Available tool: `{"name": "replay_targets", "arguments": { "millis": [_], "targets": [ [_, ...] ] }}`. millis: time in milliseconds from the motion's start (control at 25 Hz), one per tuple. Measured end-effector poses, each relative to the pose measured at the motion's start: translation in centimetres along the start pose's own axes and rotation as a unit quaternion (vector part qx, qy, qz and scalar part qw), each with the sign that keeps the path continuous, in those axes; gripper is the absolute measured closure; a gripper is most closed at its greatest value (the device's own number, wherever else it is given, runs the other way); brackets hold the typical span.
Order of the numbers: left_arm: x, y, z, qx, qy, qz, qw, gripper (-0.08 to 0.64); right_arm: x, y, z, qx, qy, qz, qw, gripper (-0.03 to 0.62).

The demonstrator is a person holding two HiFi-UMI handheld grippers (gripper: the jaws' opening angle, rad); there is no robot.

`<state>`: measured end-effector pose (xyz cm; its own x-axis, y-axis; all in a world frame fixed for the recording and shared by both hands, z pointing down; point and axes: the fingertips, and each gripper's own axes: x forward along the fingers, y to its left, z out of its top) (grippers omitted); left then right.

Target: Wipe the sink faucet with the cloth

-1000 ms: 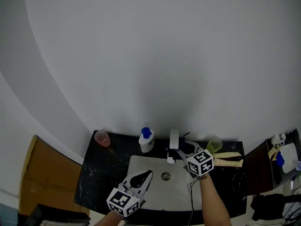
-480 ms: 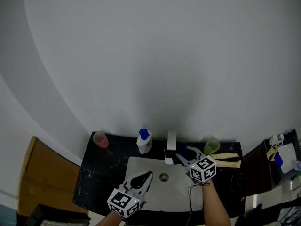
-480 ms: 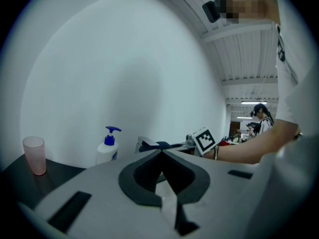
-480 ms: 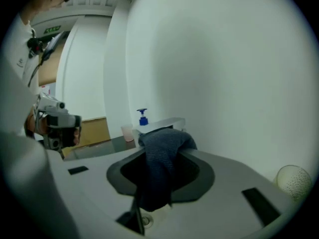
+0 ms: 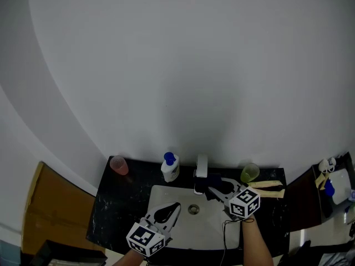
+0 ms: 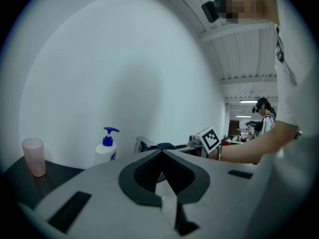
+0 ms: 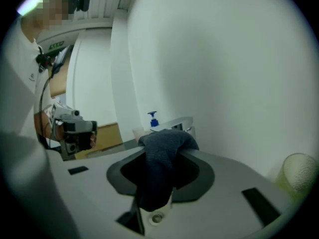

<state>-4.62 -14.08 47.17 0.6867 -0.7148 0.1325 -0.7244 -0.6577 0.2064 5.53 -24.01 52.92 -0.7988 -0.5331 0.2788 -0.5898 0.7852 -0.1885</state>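
The chrome faucet (image 5: 201, 167) stands at the back of the white sink (image 5: 166, 195). My right gripper (image 5: 214, 187) reaches toward it from the right and is shut on a dark blue cloth (image 5: 217, 182). The bunched cloth sits close by the spout's right side; whether it touches I cannot tell. In the right gripper view the cloth (image 7: 159, 176) hangs down between the jaws of the right gripper (image 7: 167, 146), with the faucet (image 7: 178, 123) just beyond. My left gripper (image 5: 175, 206) hovers over the basin's near left, shut and holding nothing. In the left gripper view the left gripper (image 6: 162, 152) has its tips together.
A soap pump bottle (image 5: 170, 168) stands left of the faucet, with a pink cup (image 5: 118, 164) further left on the black counter (image 5: 119, 204). A green cup (image 5: 249, 172) and pale yellow items (image 5: 269, 187) lie to the right. The drain (image 5: 193, 209) is mid-basin.
My right gripper, with the cloth, has drawn back toward the near right, away from the faucet's base. The left gripper has kept still.
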Motion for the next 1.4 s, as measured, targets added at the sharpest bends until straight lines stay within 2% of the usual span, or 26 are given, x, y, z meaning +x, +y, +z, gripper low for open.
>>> {"name": "replay_targets", "arguments": {
  "millis": [120,200,280,440,520,560,680,760,840,960,1080,1200,1320,1400],
  "targets": [
    [-0.1,0.1,0.0,-0.001,0.000,0.001,1.0000,0.560,1.1,-3.4,0.8,-0.007,-0.001,-0.081,0.997,0.471],
    [-0.2,0.2,0.0,0.000,0.000,0.002,1.0000,0.560,2.2,-3.7,1.7,-0.009,-0.007,-0.091,0.996,0.471],
    [-0.3,0.3,0.0,0.000,-0.001,0.005,1.0000,0.560,2.7,-2.4,1.9,-0.010,-0.005,-0.063,0.998,0.471],
    [-0.3,0.4,0.3,-0.001,-0.003,0.007,1.0000,0.560,0.2,1.8,1.5,0.027,-0.024,0.034,0.999,0.471],
    [-0.3,0.5,0.3,0.000,-0.003,0.007,1.0000,0.560,-0.8,2.2,1.7,0.027,-0.032,0.041,0.998,0.471],
    [-0.3,0.5,0.3,0.000,-0.003,0.006,1.0000,0.560,-0.9,1.7,1.6,0.018,-0.028,0.024,0.999,0.471],
    [-0.2,0.2,0.4,0.001,-0.004,0.004,1.0000,0.560,-0.1,-1.6,1.2,-0.014,-0.004,-0.063,0.998,0.471],
    [-0.2,0.1,0.5,0.001,-0.003,0.002,1.0000,0.560,1.1,-2.9,1.3,-0.019,-0.001,-0.088,0.996,0.471],
    [-0.3,0.1,0.4,0.001,0.000,0.002,1.0000,0.560,2.5,-2.7,1.2,-0.015,0.002,-0.070,0.997,0.471],
    [-0.5,0.0,0.2,0.002,0.002,0.004,1.0000,0.560,2.8,-0.6,0.9,0.002,-0.002,-0.010,1.000,0.471],
    [-0.9,0.1,0.2,0.004,0.002,0.008,1.0000,0.560,0.6,2.5,0.4,0.030,-0.022,0.051,0.998,0.471],
    [-1.1,0.3,0.1,0.002,0.002,0.012,0.9999,0.560,-1.8,6.0,0.1,0.045,-0.030,0.096,0.994,0.471],
    [-1.5,0.5,-0.1,0.001,0.003,0.017,0.9998,0.560,-2.4,9.4,-2.5,0.055,0.005,0.149,0.987,0.471],
    [-1.7,0.5,-0.3,0.001,0.005,0.019,0.9998,0.560,-1.8,10.2,-5.3,0.070,0.040,0.157,0.984,0.471]
  ]
}}
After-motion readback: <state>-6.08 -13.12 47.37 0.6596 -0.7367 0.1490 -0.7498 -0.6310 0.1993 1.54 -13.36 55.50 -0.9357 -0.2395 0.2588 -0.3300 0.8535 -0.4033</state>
